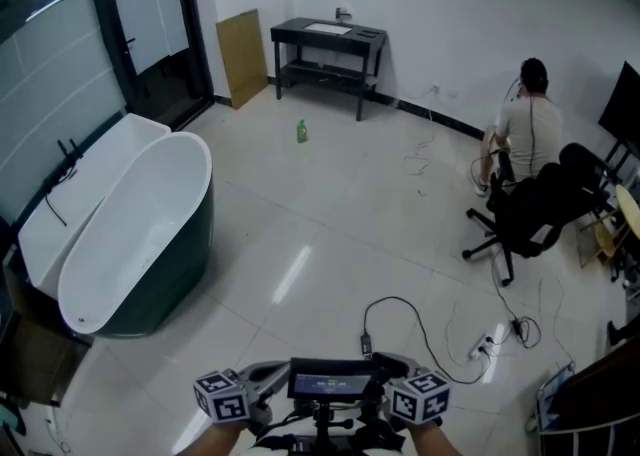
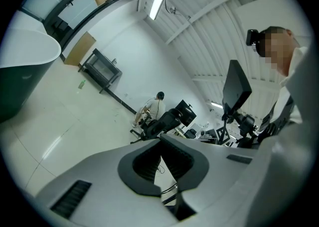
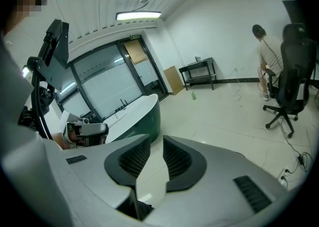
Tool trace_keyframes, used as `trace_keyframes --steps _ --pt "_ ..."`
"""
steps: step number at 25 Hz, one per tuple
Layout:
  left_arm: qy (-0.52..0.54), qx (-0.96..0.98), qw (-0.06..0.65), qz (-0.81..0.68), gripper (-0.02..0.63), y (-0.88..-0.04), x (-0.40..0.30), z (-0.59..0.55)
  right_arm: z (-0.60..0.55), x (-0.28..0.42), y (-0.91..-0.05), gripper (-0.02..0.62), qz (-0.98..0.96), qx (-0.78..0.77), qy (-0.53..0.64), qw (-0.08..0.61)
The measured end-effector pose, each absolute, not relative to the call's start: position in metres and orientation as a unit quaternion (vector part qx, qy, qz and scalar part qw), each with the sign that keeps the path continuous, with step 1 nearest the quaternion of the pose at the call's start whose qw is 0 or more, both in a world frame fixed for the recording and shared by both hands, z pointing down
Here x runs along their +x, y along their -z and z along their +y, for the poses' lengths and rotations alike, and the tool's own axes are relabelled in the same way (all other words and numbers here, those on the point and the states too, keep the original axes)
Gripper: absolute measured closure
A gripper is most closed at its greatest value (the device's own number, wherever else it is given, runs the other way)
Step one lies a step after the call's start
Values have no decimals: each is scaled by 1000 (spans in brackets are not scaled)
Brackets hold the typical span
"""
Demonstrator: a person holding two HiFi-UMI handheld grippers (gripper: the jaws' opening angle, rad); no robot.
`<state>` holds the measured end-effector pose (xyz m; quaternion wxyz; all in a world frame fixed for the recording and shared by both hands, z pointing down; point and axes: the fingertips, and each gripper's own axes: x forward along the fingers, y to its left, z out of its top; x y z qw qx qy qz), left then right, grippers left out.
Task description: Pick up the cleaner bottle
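Observation:
The cleaner bottle (image 1: 301, 131) is a small green bottle that stands upright on the pale floor, far ahead of me, near the black table (image 1: 329, 46). It shows as a tiny green shape in the left gripper view (image 2: 81, 85) and in the right gripper view (image 3: 193, 95). My left gripper (image 1: 250, 389) and right gripper (image 1: 400, 384) are held close to my body at the bottom edge, far from the bottle. The left gripper (image 2: 160, 141) has its pads together at the tips and holds nothing. A narrow gap separates the right gripper's (image 3: 156, 141) pads, with nothing in it.
A white bathtub with a dark green shell (image 1: 150, 244) stands at the left by the glass doors. At the right, a person (image 1: 528, 124) sits on the floor beside a black office chair (image 1: 535, 209). A cable and power strip (image 1: 480, 347) lie on the floor ahead at the right.

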<state>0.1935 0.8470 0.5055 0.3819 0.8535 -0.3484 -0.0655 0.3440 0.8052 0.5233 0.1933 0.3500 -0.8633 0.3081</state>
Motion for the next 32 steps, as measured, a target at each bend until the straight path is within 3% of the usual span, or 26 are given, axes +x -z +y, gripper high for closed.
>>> trace_keyframes --steps 32 --pt "108 850 384 -344 615 -505 168 835 788 311 -529 511 -863 342 -319 192"
